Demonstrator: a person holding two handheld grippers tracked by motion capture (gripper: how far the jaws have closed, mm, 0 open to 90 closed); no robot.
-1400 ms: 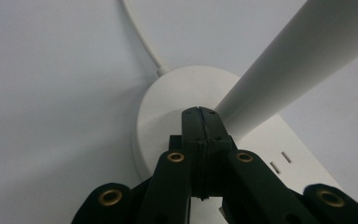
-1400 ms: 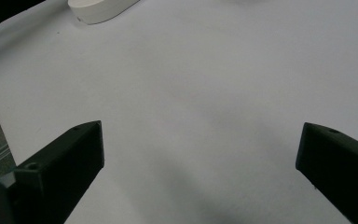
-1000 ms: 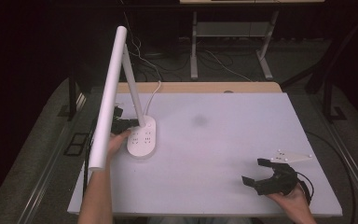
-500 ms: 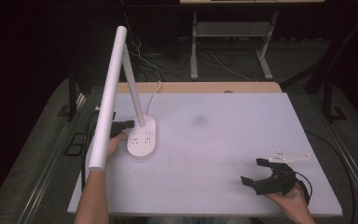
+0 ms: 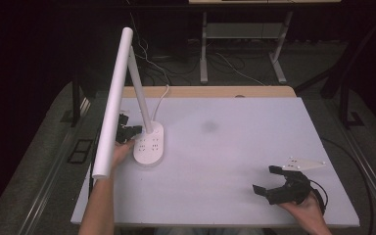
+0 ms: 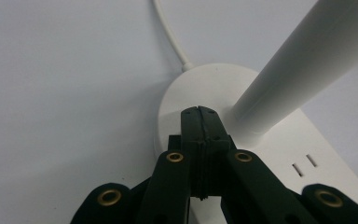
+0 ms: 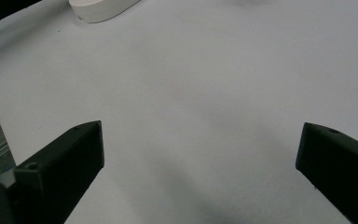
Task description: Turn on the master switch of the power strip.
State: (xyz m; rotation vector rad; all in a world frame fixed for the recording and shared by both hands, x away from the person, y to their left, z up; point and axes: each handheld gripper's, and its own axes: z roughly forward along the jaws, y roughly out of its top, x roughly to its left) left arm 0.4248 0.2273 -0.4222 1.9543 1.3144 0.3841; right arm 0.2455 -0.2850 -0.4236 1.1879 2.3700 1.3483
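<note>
A white counter (image 5: pixel 235 147) is seen from above, set in a dark room with cables and desk legs on the floor behind it. Nearest, at about 5 o'clock, the right gripper (image 5: pixel 269 181) is held just above the bare surface, its fingers spread wide with nothing between them. Farther off, at about 9 o'clock, the left gripper (image 6: pixel 199 114) is laid against the oval lamp base (image 5: pixel 149 145), beside the foot of the lamp stem (image 6: pixel 303 65); its fingers are pressed flat together, and nothing is clamped. The step in hand is judged to be the pressing of a touch control on the base with the closed tip. A short, light downward press is called for next, with the base kept from sliding; the right gripper is free for steadying.
</note>
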